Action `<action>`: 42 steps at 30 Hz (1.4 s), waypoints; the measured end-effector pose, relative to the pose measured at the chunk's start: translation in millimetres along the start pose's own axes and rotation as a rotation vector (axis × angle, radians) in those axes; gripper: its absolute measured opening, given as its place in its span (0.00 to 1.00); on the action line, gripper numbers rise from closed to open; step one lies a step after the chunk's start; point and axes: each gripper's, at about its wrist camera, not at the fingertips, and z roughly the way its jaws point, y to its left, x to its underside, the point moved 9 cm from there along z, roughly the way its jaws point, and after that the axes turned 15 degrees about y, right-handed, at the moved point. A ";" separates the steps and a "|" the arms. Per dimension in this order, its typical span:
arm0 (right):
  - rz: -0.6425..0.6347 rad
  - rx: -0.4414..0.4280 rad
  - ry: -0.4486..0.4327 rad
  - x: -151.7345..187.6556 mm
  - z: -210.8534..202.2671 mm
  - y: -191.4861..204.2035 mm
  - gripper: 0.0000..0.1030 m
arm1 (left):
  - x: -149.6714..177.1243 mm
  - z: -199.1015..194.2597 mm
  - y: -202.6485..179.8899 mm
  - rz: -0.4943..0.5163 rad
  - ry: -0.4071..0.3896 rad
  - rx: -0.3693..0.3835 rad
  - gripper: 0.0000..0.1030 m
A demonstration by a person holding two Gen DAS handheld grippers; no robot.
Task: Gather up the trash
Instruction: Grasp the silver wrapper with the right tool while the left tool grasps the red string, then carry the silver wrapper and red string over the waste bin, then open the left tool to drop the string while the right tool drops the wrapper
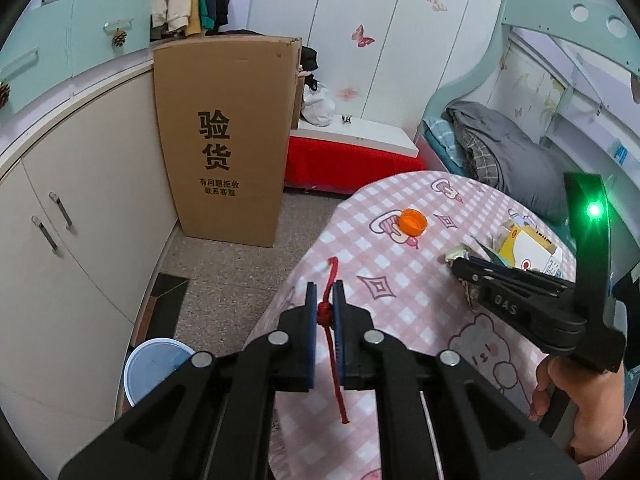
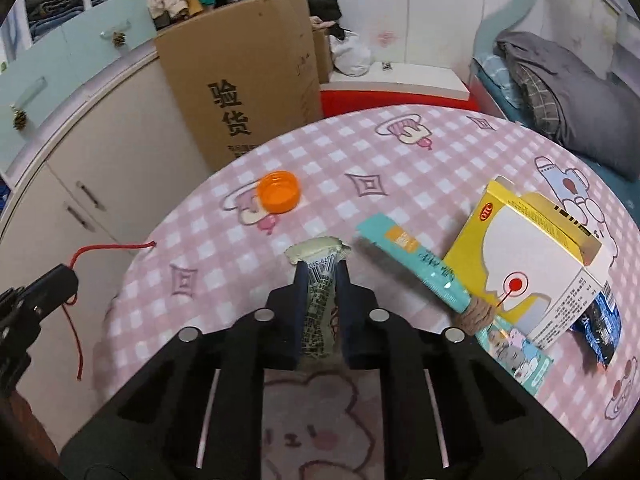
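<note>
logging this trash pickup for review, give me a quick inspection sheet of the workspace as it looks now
surface: table under a pink checked cloth with cartoon prints.
job's things: red string in the left gripper; cream wrapper in the right gripper; orange bottle cap, teal sachet, yellow and white box and dark blue packet on the cloth.
clutter: nothing seen beyond the trash.
grippers: left gripper shut on the string; right gripper shut on the wrapper.
cables: nothing seen.
surroundings: cardboard box on the floor, cream cabinet, blue-white bin by the table, bed behind.
</note>
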 end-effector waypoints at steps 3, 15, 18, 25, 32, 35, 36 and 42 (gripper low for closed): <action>-0.028 -0.038 -0.017 3.0 -11.3 20.1 0.13 | 1.2 -6.8 12.9 -0.024 -0.009 0.011 0.07; -0.237 -0.225 -0.037 17.8 -37.5 180.5 0.13 | 19.7 -35.7 100.2 -0.155 -0.035 0.001 0.07; -0.284 -0.251 -0.018 22.5 -29.7 220.2 0.13 | 30.0 -37.7 130.0 -0.195 -0.029 -0.012 0.07; -0.344 -0.311 0.055 38.3 8.1 297.2 0.13 | 55.2 -33.1 201.1 -0.282 0.001 -0.056 0.07; -0.360 -0.314 0.119 50.1 59.0 340.3 0.13 | 79.8 -0.9 265.1 -0.390 0.070 -0.061 0.07; -0.320 -0.335 0.157 53.3 79.7 343.5 0.13 | 83.8 15.9 283.1 -0.423 0.092 -0.055 0.07; -0.308 -0.336 0.169 54.2 88.4 344.2 0.13 | 84.4 21.4 288.4 -0.432 0.097 -0.054 0.07; -0.273 -0.332 0.216 58.8 119.3 341.6 0.13 | 84.8 45.9 304.3 -0.462 0.128 -0.048 0.10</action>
